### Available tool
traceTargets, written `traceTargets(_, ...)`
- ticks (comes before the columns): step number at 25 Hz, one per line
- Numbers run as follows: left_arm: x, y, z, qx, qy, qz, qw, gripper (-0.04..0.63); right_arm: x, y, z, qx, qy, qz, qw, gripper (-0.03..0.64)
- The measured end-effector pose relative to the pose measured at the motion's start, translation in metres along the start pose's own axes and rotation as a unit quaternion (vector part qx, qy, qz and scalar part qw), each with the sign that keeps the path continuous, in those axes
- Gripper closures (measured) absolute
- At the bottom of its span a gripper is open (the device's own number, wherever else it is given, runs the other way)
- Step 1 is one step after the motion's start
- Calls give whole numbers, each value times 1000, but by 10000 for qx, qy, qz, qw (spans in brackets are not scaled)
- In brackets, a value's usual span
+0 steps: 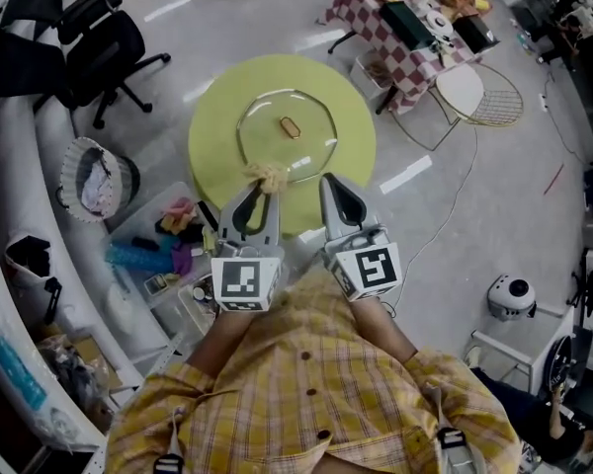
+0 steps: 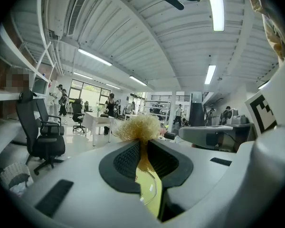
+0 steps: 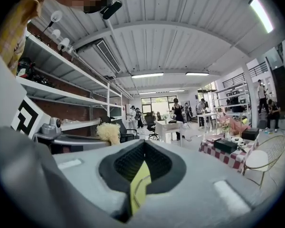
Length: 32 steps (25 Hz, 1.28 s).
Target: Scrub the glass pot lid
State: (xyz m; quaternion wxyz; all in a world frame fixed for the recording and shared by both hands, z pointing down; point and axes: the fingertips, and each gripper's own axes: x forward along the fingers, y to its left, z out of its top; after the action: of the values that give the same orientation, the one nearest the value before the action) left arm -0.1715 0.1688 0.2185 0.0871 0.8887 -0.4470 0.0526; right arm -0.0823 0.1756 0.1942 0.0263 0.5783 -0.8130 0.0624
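Plaid shirt lowest in the head view, both my claws out ahead of it. Glass pot lid [image 1: 311, 138] lies flat on the round yellow-green table [image 1: 356, 107], knob up, nothing pinning it. My left gripper [image 1: 261, 192] is clamped on a frizzy beige scrubber [image 1: 269, 175] at the lid's near rim; can't tell if it's touching. My right gripper [image 1: 328, 184] is just beside it, jaws together, nothing between them. Risks, my read: lid is loose, so a hard one-sided scrub could skate it off the table edge. Scrubber is pinched by a thin tail, so drag could pull it free.
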Motion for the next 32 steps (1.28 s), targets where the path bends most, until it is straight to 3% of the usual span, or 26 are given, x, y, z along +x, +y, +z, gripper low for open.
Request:
traceTargets(5, 29, 5, -14, -93, 254, -27, 9996, 546, 16, -22, -15, 94, 354, -79, 9993, 620)
traceTargets(15, 84, 13, -38, 333, 890, 91, 9954, 546, 63, -67, -40, 376, 388, 228, 9983, 620)
traceTargets(23, 123, 15, -71, 481, 1570, 192, 9862, 546, 80, -98, -74, 462, 833, 354, 9948, 620)
traceTargets(32, 154, 36, -96, 542, 2114, -101, 9758, 546, 108, -93, -97, 567, 988, 455, 9924, 620)
